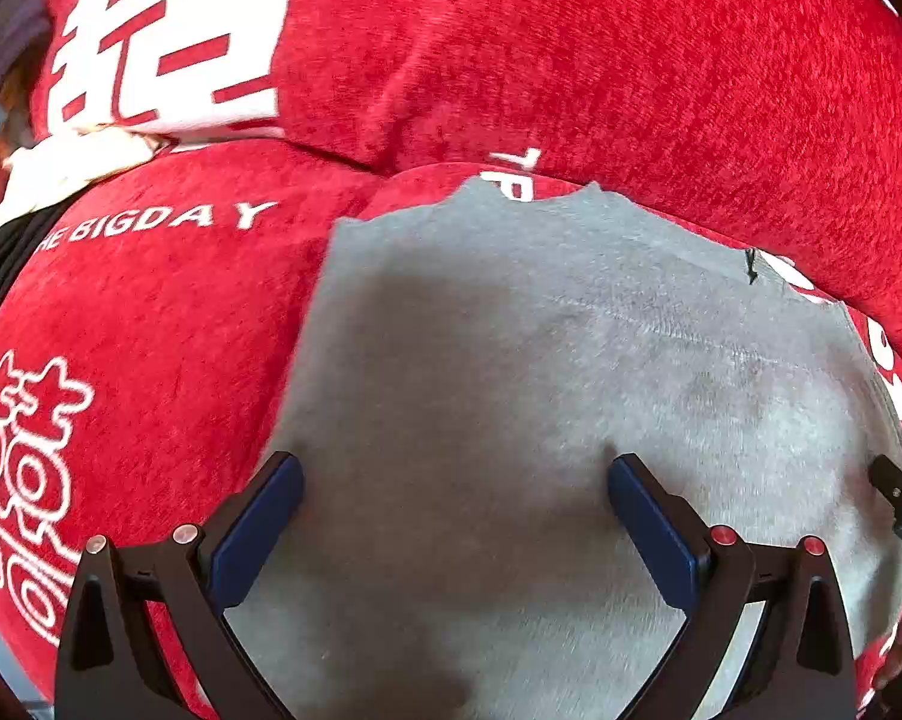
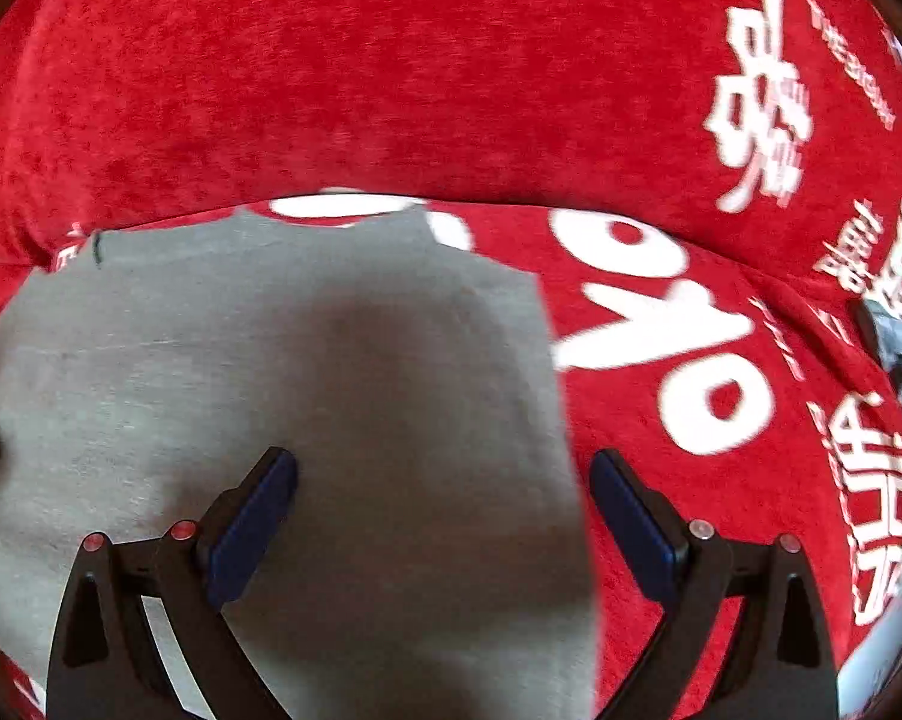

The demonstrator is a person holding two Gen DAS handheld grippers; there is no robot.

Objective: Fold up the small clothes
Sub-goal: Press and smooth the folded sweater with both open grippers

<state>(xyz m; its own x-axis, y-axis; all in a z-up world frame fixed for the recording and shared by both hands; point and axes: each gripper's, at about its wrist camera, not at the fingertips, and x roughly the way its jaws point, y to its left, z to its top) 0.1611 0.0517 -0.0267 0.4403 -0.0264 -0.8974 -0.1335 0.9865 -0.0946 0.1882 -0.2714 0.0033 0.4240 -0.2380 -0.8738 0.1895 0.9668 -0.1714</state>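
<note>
Left wrist view gives us the grey garment (image 1: 571,390) spread flat on the red sofa seat (image 1: 151,330), its left edge running down just beside our left gripper (image 1: 454,480). Both blue pads (image 1: 259,534) stand wide apart, released, with nothing between them but the cloth lying under them. Only this view shows the white "BIGDAY" lettering (image 1: 169,222) on the seat to the left of the garment, the seam between two seat cushions, and a pale cloth (image 1: 73,168) at the seat's far left edge. A dark tip of our right gripper (image 1: 901,504) enters at the right border, over the garment's right part.

Right wrist view shows us the same garment (image 2: 271,360) from the other side: here its right edge falls between the spread fingers of our right gripper (image 2: 442,477), so the left pad (image 2: 253,528) sits over grey cloth and the right one over the bare red seat (image 2: 661,300). That gripper too is released and holds nothing. Only here do we see the large white letters (image 2: 679,360) printed on the seat right of the garment, and a grey-blue bundle (image 2: 901,360) at the seat's far right edge, too blurred for us to identify.

The garment's near edge is cut off below both views, so we cannot tell its full shape. Its far edge lies against the red backrest (image 2: 391,90). Whether the pads touch the cloth we cannot tell.
</note>
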